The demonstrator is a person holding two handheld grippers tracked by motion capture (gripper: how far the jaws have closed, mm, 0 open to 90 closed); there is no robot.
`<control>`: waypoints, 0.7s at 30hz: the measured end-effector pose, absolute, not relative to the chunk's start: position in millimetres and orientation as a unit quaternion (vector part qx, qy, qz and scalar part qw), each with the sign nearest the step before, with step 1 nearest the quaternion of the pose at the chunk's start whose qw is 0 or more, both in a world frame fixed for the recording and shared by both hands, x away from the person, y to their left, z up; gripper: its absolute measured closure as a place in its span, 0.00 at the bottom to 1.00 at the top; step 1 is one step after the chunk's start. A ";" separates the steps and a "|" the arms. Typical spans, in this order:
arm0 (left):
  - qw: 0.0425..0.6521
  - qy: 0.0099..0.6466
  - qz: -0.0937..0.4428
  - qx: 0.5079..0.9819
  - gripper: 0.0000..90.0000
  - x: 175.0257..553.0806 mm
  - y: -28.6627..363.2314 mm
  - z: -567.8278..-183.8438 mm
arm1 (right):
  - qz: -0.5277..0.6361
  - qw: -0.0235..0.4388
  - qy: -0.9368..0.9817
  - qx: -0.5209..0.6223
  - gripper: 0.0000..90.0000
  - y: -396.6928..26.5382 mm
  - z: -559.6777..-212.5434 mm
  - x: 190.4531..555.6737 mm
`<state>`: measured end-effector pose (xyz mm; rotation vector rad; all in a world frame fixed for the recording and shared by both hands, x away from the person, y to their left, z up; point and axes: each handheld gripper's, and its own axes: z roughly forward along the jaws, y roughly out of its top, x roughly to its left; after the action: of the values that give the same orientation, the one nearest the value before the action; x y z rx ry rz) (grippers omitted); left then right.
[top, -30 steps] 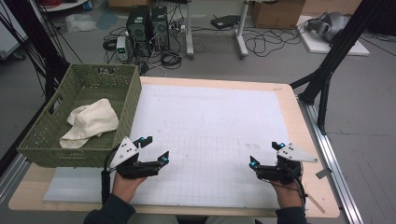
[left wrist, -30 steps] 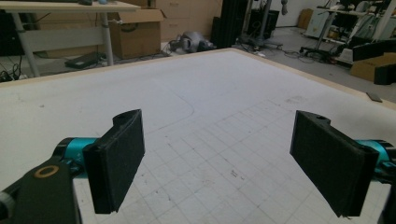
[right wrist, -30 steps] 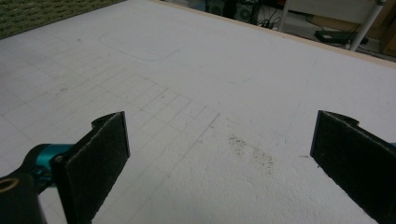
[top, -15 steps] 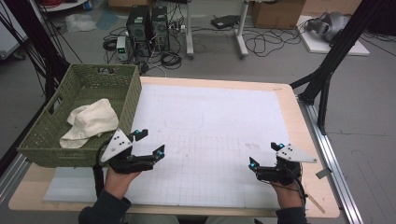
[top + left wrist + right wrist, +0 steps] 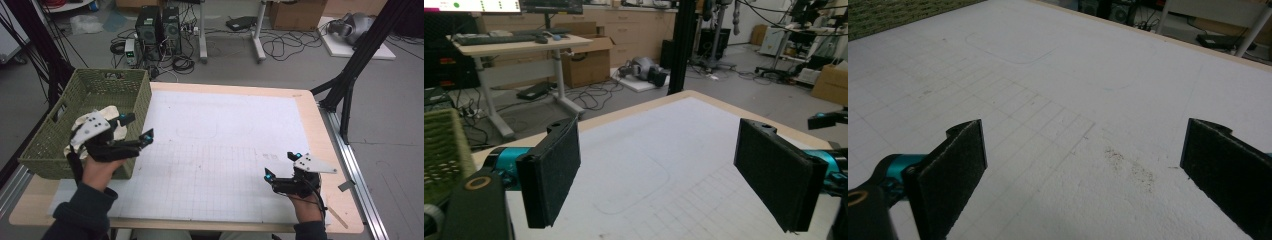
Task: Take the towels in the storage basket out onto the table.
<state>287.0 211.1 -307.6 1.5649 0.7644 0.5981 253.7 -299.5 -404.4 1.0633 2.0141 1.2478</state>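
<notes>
While left tool (image 5: 136,126) hovers jaws apart, white cloth (image 5: 111,113) in basket (image 5: 55,150) lies just beside.

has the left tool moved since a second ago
Yes. In the high view the left tool has risen from the white mat and swung left, now up against the green basket that holds the white cloth, its jaws open.

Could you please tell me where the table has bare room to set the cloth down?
The white mat lies bare between the left tongs and right tongs. It is crowded at the green basket, where the cloth lies.
</notes>
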 end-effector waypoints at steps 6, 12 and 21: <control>0.583 0.372 0.277 0.667 0.22 309.7 257.3 -290.8 | 0.464 0.269 0.747 0.392 0.04 -299.9 -404.8 254.2; 0.560 0.404 0.286 0.665 0.21 329.7 290.6 -291.1 | 0.463 0.268 0.749 0.392 0.04 -299.1 -405.6 255.2; 0.524 0.452 0.271 0.669 0.21 359.9 316.6 -312.6 | 0.456 0.265 0.751 0.397 0.04 -297.2 -407.6 256.2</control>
<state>359.9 316.6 -312.6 1.6024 1.0829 0.6477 256.2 -297.2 -407.6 1.0722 2.0302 1.2324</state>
